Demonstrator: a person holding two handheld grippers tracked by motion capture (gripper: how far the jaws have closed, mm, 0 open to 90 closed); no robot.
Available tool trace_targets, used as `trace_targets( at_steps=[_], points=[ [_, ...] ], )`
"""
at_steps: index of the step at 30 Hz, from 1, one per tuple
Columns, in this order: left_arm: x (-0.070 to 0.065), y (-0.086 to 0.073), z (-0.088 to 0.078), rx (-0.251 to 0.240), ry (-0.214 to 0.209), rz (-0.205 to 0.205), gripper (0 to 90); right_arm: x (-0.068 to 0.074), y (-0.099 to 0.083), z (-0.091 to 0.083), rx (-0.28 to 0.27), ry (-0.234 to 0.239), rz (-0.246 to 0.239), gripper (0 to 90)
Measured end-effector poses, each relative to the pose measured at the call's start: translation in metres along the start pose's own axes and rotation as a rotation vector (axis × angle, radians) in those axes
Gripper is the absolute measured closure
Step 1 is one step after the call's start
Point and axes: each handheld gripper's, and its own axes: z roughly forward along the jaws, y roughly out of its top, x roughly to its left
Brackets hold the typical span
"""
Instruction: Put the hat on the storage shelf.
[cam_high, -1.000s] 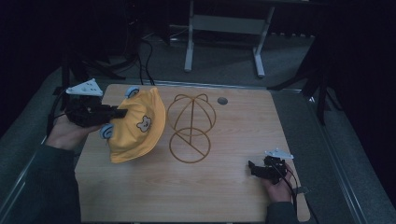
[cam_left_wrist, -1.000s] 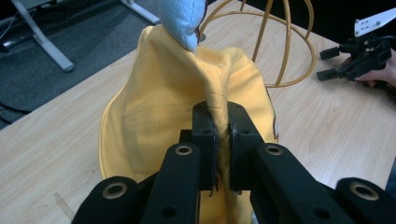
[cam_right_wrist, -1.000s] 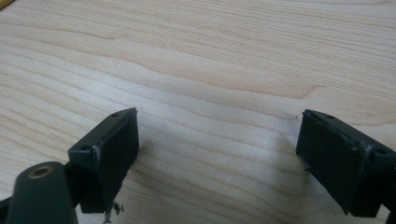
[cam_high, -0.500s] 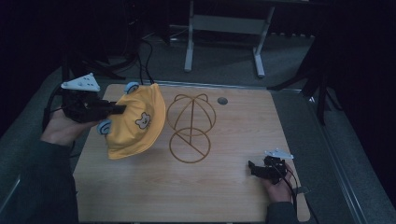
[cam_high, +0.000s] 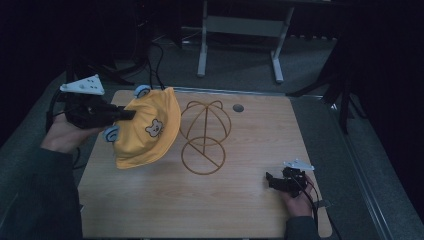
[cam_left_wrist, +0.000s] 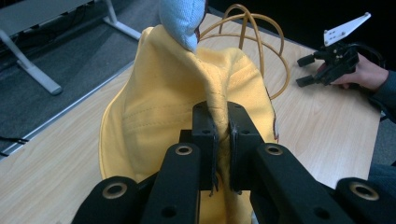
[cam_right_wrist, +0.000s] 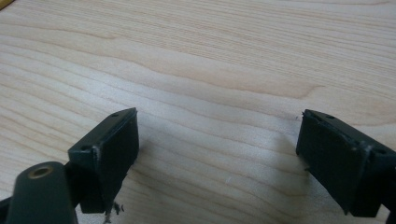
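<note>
Left claw: clamped on a fold of the yellow hat, held clear of the desk. Wire hat stand sits just beyond the hat, to the claw's right; left hand nearer. Bear patch noted; no legible writing. Right claw: jaws apart, empty, resting low over the desk.

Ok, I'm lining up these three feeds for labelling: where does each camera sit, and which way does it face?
High view: fixed above the person's side, looking forward and down at the table; both forearms enter from below.
Left gripper view: rides the left gripper, looking along its jaws, shut on the yellow hat.
Right gripper view: rides the right gripper, facing bare tabletop between open jaws.
Shared: high and left gripper views both show the hat, the wire stand and the right gripper.
</note>
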Motion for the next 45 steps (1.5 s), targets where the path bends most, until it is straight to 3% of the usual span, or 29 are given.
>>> trace_targets(
  at_steps=[23, 36, 45],
  points=[
    [-0.005, 0.021, -0.009, -0.044, -0.062, 0.047, 84.3, 0.000, 0.000, 0.000, 0.000, 0.000, -0.001, 12.9],
    [-0.002, 0.028, -0.005, -0.056, -0.098, 0.061, 84.3, 0.000, 0.000, 0.000, 0.000, 0.000, -0.001, 13.0],
    [-0.005, 0.037, 0.005, -0.033, -0.099, 0.086, 84.2, 0.000, 0.000, 0.000, 0.000, 0.000, -0.001, 13.0]
  ],
)
